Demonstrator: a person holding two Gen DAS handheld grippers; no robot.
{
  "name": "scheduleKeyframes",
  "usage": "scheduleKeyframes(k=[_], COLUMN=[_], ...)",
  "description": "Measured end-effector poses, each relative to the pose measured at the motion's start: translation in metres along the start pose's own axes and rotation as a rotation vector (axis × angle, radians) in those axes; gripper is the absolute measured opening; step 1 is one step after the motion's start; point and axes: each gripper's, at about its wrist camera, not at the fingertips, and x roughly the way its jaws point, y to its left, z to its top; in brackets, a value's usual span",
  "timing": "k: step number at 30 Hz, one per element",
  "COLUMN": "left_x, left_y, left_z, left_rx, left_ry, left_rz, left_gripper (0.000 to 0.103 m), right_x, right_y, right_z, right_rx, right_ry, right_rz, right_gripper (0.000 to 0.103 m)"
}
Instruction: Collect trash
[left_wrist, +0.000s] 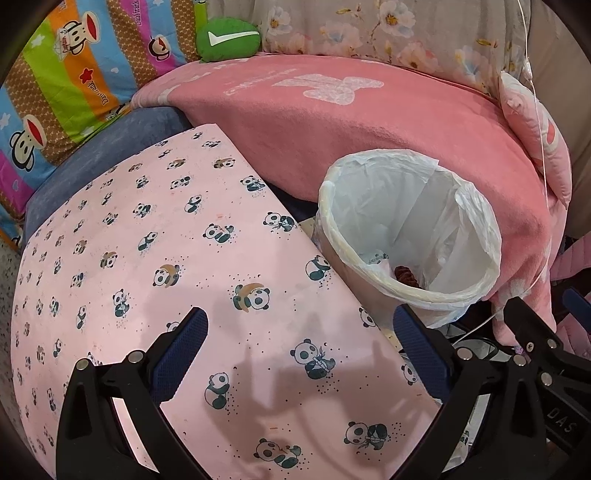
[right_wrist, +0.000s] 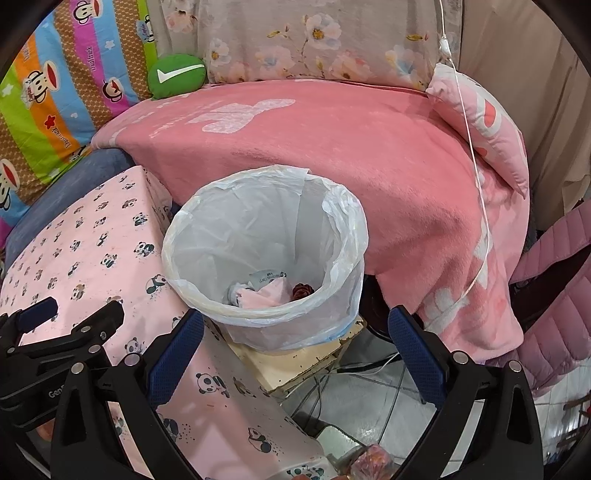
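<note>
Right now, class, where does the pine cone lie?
The pine cone lies at the bottom of the lined bin, right of the crumpled pink paper in the right wrist view.

A lived-in home, likely a bedroom: a pink blanket (right_wrist: 332, 155) over a bed at 12 o'clock, a cartoon-monkey quilt (left_wrist: 66, 74) at 10, floral bedding (right_wrist: 314, 40), and a bag-lined wastebasket (right_wrist: 264, 254) beside a panda-print desk (left_wrist: 166, 258).

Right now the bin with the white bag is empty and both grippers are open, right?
Not quite. The bin is not empty: the right wrist view shows crumpled paper and a small brown thing at the bottom. Both the left gripper and the right gripper are open.
</note>
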Motion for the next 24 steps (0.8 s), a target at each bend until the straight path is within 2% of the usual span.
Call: scheduleKeyframes(k=[24], left_x=[0.0003], left_y=[0.0028], left_z=[-0.0005], left_rx=[-0.009], left_ry=[0.0], left_rz=[0.01], left_gripper=[0.096], right_x=[0.0007], right_y=[-0.0014], right_z=[-0.0008], right_rx=[0.002], right_ry=[0.003], right_rz=[-0.001], right_gripper=[0.098])
